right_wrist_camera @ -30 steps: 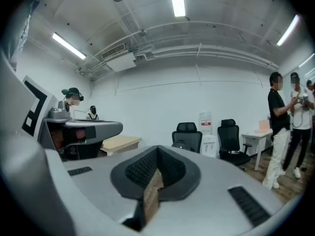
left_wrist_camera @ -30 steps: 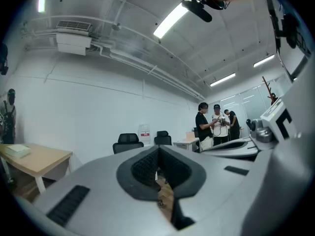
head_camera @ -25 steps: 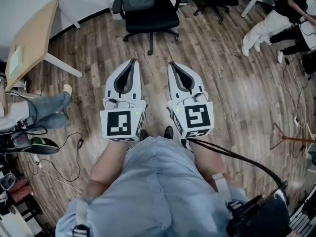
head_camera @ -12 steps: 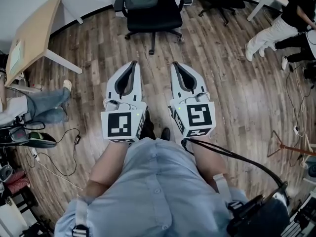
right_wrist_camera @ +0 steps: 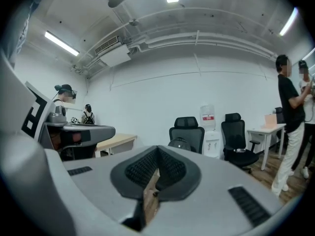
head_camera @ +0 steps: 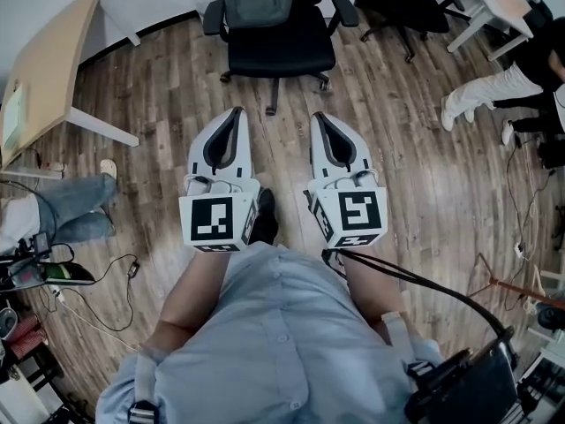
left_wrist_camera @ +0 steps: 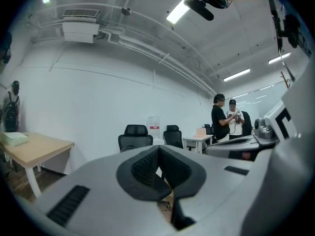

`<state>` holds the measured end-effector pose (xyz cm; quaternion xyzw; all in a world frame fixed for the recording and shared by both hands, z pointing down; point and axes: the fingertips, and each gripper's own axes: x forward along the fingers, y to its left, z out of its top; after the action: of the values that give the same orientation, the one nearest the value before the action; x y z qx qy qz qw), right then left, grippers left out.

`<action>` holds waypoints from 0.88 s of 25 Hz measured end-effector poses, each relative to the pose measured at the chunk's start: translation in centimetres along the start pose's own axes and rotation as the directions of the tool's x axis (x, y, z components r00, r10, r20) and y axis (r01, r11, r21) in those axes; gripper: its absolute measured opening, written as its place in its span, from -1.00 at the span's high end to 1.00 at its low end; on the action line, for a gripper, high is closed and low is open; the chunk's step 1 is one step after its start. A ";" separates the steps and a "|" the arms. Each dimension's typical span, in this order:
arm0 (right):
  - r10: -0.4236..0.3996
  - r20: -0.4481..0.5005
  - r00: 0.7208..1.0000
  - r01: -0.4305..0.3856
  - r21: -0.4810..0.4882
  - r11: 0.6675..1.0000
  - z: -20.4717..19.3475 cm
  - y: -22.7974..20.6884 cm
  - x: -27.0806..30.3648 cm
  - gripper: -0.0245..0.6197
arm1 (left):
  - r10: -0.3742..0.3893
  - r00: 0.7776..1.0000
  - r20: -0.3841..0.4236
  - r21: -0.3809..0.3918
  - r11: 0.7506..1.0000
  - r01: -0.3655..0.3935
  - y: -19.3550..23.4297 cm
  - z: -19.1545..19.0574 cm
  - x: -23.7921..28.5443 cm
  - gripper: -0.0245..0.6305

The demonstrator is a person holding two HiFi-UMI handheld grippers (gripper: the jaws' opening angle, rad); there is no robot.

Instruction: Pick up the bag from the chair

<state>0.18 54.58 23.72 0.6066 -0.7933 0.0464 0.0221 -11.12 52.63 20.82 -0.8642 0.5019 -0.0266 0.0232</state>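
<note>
Head view: high up, looking steeply down past the person's shirt (head_camera: 282,343). The chair (head_camera: 278,42) sits at the top edge, ahead of the left gripper (head_camera: 235,113) and right gripper (head_camera: 318,117) and well apart from both.

Left gripper view: low and level, along its own closed jaws, facing the chair from far off.

Right gripper view: same height and facing, just beside the left.

All three views share the chair and the desk (head_camera: 53,69) left of it.
</note>
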 end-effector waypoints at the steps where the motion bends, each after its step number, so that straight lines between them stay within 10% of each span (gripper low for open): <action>1: -0.001 0.002 1.000 0.001 -0.004 1.000 0.4 -0.2 1.6 0.92 | -0.005 1.000 0.007 -0.004 1.000 0.005 1.0 0.1 1.4 0.92; 22: -0.043 -0.039 0.998 0.042 -0.044 0.998 3.4 -4.6 19.0 0.92 | -0.036 0.999 0.005 -0.063 0.997 0.036 10.6 -0.5 16.6 0.92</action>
<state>-0.27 34.76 22.28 0.6217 -0.7804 0.0408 0.0520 -12.10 32.94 20.94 -0.8735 0.4868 -0.0096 -0.0035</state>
